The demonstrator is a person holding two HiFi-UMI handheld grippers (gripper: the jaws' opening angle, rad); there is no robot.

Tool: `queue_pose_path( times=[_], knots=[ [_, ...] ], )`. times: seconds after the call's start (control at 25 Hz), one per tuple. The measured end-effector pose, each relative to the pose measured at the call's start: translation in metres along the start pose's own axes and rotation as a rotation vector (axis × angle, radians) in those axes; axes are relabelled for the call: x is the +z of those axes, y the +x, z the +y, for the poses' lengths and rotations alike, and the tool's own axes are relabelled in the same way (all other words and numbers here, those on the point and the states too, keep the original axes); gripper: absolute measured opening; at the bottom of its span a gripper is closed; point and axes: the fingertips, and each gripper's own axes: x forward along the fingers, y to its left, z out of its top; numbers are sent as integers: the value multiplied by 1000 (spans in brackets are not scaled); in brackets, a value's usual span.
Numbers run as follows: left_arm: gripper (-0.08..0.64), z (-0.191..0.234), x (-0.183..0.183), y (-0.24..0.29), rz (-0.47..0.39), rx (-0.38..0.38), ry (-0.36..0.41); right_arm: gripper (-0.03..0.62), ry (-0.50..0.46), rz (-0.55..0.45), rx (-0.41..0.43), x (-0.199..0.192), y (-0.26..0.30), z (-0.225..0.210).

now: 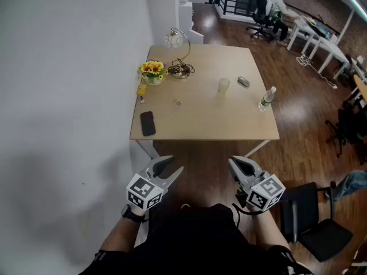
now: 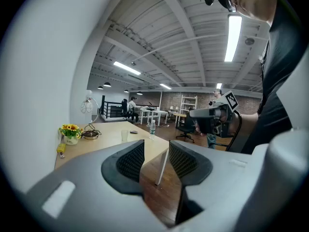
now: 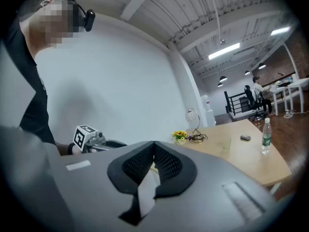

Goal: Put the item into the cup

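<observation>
A translucent cup (image 1: 223, 86) stands upright right of the middle of the light wooden table (image 1: 206, 125). A small grey object (image 1: 243, 82) lies just right of the cup, and a tiny pale item (image 1: 177, 102) lies left of it. Both grippers hang close to my body, short of the table's near edge and far from the cup. My left gripper (image 1: 172, 166) is open with nothing between its pads (image 2: 133, 161). My right gripper (image 1: 236, 165) is shut and empty, its pads (image 3: 166, 163) meeting. The cup (image 3: 225, 143) also shows in the right gripper view.
A black phone (image 1: 148, 123) lies at the table's near left. A sunflower pot (image 1: 152, 71), a wire lamp (image 1: 179, 53) and a yellow item (image 1: 141, 89) stand at the far left, along the white wall. A water bottle (image 1: 266, 98) stands near the right edge. A black chair (image 1: 312, 219) is on my right.
</observation>
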Motion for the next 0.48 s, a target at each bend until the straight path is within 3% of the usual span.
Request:
queue_pose_path(
  times=[0.24,0.48],
  knots=[
    [155,25,3,3,-4,8,13,8,-4,10,-8,0,22,-9],
    [155,52,-1,34,21,30,0,8,-11,25,8,7,49,-45]
  ],
)
